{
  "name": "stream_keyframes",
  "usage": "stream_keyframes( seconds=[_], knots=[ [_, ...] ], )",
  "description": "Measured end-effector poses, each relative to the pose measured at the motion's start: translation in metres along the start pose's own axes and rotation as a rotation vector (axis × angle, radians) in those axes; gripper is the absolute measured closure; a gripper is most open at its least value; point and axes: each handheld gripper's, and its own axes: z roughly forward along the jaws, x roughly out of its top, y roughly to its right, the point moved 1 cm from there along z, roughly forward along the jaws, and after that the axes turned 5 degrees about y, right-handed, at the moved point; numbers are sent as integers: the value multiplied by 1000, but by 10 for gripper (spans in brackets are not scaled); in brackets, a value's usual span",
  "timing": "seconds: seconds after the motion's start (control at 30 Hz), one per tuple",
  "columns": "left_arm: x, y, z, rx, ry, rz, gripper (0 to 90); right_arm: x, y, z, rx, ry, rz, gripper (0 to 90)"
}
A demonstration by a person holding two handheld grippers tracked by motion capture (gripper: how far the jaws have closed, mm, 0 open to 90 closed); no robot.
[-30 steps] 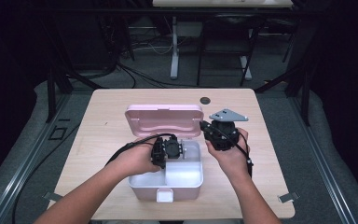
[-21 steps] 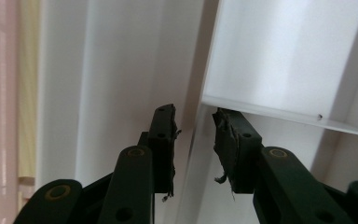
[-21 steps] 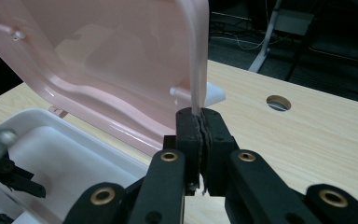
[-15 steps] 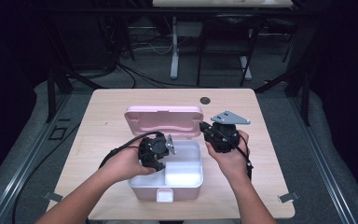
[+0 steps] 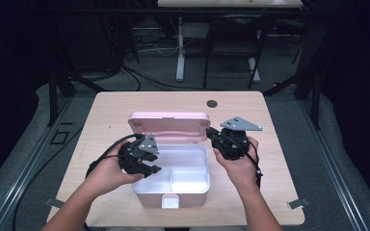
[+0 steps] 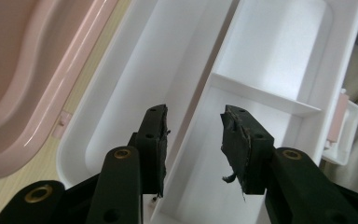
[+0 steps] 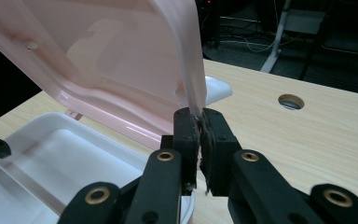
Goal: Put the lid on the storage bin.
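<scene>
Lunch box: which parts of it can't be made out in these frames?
- Left wall of the lunch box: high view, covered by the left gripper and hand.
- Lid top edge: right gripper view, cut off by the frame.
- Lid rim inside the right gripper: hidden between its shut jaws.

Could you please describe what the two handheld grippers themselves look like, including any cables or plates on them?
Both the left gripper and the right gripper are black with brass-coloured pivot rivets and worn dark pads; each carries a grey three-cornered plate and trails a black cable. The forearms are bare, no sleeves.
</scene>
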Motion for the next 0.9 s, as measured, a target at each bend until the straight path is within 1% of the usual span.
stream_keyframes(
  seconds=[0.07, 0.13, 0.2, 0.27, 0.33, 0.57, 0.7, 0.9],
  knots=[
    [-5, -2, -5, 13, 38, -26, 601, -1, 0, 0, 3, 11, 3, 846],
    [-10, -6, -10, 19, 76, -72, 599, -1, 0, -2, 6, 18, 6, 840],
    [-14, -10, -14, 27, 92, -112, 599, -2, 0, -4, 17, 25, 14, 834],
    [-17, -13, -16, 47, 79, -125, 601, -2, 1, -5, 27, 31, 25, 831],
    [-21, -14, -19, 56, 78, -147, 604, -3, 1, -6, 32, 37, 30, 828],
    [-28, -23, -31, 92, 107, -203, 622, -6, 1, -6, 33, 42, 27, 824],
    [-31, -31, -40, 130, 137, -242, 640, -6, 1, -5, 32, 38, 20, 823],
    [-31, -43, -48, 175, 154, -274, 656, -5, 0, -4, 28, 38, 13, 817]
  ],
)
